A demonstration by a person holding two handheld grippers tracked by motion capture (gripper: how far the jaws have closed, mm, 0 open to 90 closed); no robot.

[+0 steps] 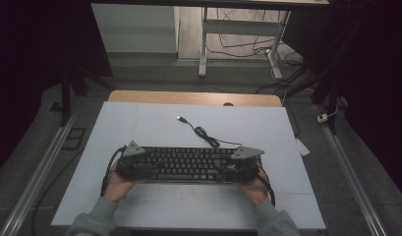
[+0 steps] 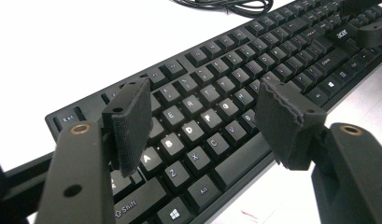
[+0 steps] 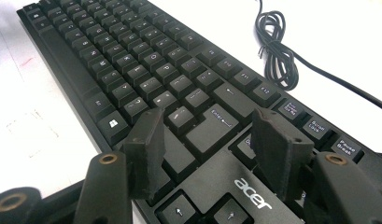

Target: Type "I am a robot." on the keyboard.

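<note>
Lying flat, keyboard (image 1: 188,164) long axis left-right

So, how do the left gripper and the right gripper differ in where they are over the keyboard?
The left gripper hovers over the letter keys at the left end of the keyboard; the right gripper hovers over the Enter key and the acer logo at the right end. The coiled cable lies nearer the right gripper. Both grippers are open and hold nothing.

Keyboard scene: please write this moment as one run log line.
left gripper: open, over keyboard left end | right gripper: open, over right end | cable: loose behind
</note>
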